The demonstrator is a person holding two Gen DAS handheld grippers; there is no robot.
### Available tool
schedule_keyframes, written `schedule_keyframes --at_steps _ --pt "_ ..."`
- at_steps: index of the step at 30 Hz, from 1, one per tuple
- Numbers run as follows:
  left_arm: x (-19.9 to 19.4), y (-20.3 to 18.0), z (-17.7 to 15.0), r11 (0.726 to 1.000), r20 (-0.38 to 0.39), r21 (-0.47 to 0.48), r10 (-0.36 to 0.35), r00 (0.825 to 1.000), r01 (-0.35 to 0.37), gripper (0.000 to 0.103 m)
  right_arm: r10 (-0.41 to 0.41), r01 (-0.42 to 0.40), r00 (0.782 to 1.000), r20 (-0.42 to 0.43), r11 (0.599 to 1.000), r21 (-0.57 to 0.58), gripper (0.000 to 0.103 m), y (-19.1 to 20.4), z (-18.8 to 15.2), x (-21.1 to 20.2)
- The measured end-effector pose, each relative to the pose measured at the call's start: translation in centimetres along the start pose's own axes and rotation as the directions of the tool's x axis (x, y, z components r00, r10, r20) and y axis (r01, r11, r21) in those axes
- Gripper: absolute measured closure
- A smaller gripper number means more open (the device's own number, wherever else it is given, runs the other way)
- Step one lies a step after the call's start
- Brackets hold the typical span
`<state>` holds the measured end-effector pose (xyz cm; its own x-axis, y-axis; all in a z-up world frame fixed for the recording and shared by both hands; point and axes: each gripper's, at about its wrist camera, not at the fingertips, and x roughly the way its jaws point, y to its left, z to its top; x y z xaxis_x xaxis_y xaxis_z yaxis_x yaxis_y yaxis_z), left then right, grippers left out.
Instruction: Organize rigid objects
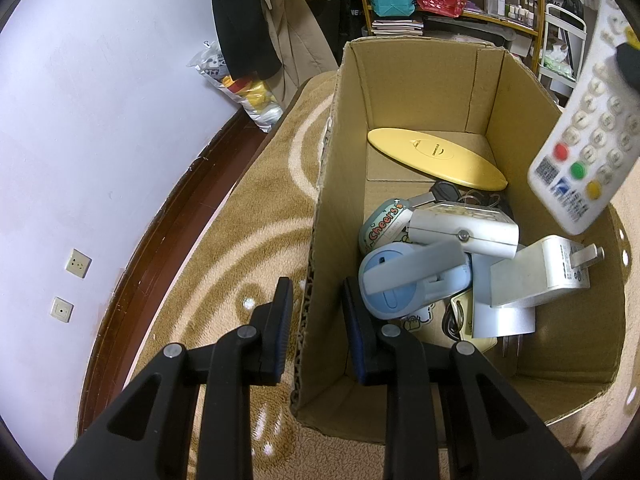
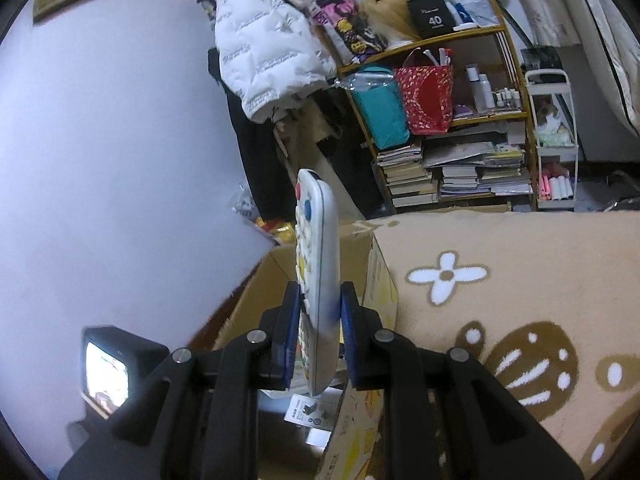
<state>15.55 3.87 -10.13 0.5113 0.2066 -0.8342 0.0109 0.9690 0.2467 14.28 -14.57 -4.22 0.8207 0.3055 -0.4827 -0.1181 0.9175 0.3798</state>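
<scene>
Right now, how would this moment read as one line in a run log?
right claw: shut on remote control | remote: above cardboard box | left claw: open, straddling box wall | step: drop remote in

A lived-in home room: patterned carpet (image 1: 224, 248), coats (image 1: 248, 20) hanging on the far wall, and a shelf (image 2: 460, 120) crammed with books (image 2: 452, 176), gift bags (image 2: 424, 96) and bottles (image 2: 480, 88).

Each handheld unit, the left gripper (image 1: 314, 312) and the right gripper (image 2: 320, 316), is built from matte black linkage arms with triangular cut-outs. Silver pivot pins are fitted at the joints. Blue pads (image 1: 356, 320) are mounted on the black fingers.
</scene>
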Motion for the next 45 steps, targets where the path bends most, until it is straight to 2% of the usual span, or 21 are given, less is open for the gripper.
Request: schedule_keyframes --at_steps 9,14,19,20,22,27,36,39,44,45 --pt "0.2 -0.1 -0.2 1.0 0.001 0.001 0.001 1.0 -0.001 0.078 -0.056 0.048 0.995 -0.078 0.993 -0.107 0.082 1.5 -1.1 1.8" --pt "0.3 -0.1 -0.2 1.0 0.001 -0.001 -0.001 1.0 0.001 0.078 -0.062 0.055 0.991 -0.12 0.997 -0.061 0.078 0.4 -1.5 2.3" --pt "0.4 -0.1 -0.3 1.0 -0.003 -0.005 -0.005 1.0 0.005 0.078 -0.022 0.021 0.993 -0.119 1.0 -0.011 0.075 -0.5 -1.5 1.7" --pt "0.4 -0.1 -0.3 1.0 -0.003 -0.007 -0.006 1.0 0.006 0.078 -0.032 0.031 0.993 -0.115 0.999 -0.012 0.073 -0.5 -1.4 1.5" --pt "0.4 0.0 -0.2 1.0 -0.008 -0.008 -0.006 1.0 0.006 0.078 -0.051 0.049 0.992 -0.116 0.999 -0.024 0.062 -0.5 -1.5 1.1" --pt "0.1 -0.3 -0.1 1.0 -0.009 0.004 0.006 1.0 -0.006 0.078 -0.054 0.051 0.991 -0.121 0.998 -0.027 0.057 -0.6 -1.9 0.0" --pt "-2.6 0.3 -0.2 1.0 0.02 0.007 0.014 1.0 -0.015 0.078 -0.062 0.059 0.992 -0.113 0.998 -0.03 0.038 -0.8 -1.6 -2.9" --pt "-3.7 0.6 -0.2 1.0 0.042 0.004 0.013 0.999 -0.013 0.069 -0.079 0.076 0.991 -0.105 0.997 -0.033 0.029 -1.0 -1.7 -4.4" --pt "-6.0 0.7 -0.6 0.999 0.102 0.018 0.045 0.994 -0.047 0.051 -0.096 0.093 0.991 -0.097 0.995 -0.037 0.025 -1.0 -1.7 -6.2" --pt "-6.3 0.7 -0.7 0.999 0.108 0.021 0.045 0.993 -0.048 0.048 -0.102 0.099 0.991 -0.09 0.994 -0.04 0.021 -1.0 -1.7 -6.6"
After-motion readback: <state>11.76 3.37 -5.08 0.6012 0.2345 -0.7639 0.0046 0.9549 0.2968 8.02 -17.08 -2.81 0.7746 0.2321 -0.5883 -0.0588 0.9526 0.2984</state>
